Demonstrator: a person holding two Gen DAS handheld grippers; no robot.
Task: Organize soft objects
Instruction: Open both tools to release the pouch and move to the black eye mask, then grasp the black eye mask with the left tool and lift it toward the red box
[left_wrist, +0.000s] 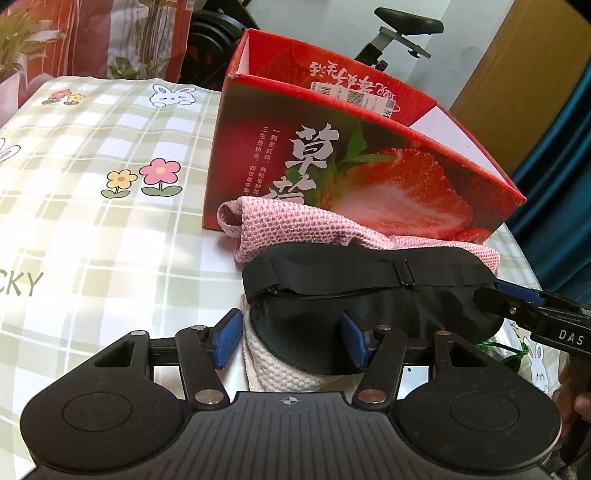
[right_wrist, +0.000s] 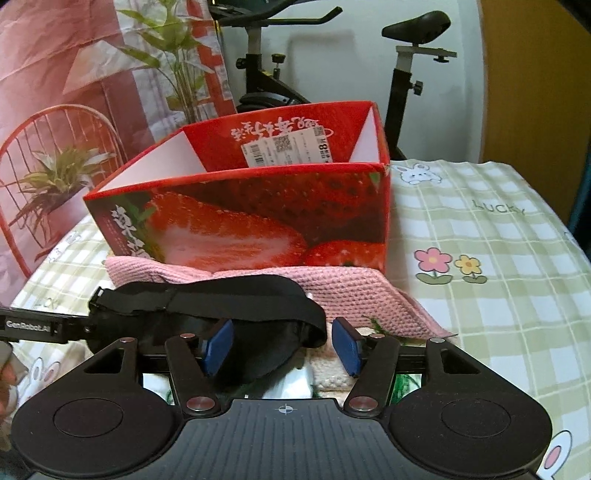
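A black sleep mask (left_wrist: 369, 295) lies on a pink knit cloth (left_wrist: 266, 221) in front of an open red strawberry box (left_wrist: 332, 155). My left gripper (left_wrist: 291, 339) is open, its blue pads either side of the mask's left end, above a white knit cloth (left_wrist: 280, 369). In the right wrist view the mask (right_wrist: 221, 302) lies on the pink cloth (right_wrist: 351, 291) before the box (right_wrist: 258, 206). My right gripper (right_wrist: 282, 345) is open around the mask's right end. Each gripper shows at the edge of the other's view.
The table has a green checked cloth with flowers and rabbits (left_wrist: 110, 166). An exercise bike (right_wrist: 406, 74) stands behind the box. A green string and plastic bag (left_wrist: 509, 350) lie at the right. A printed curtain (right_wrist: 74, 92) hangs at the back left.
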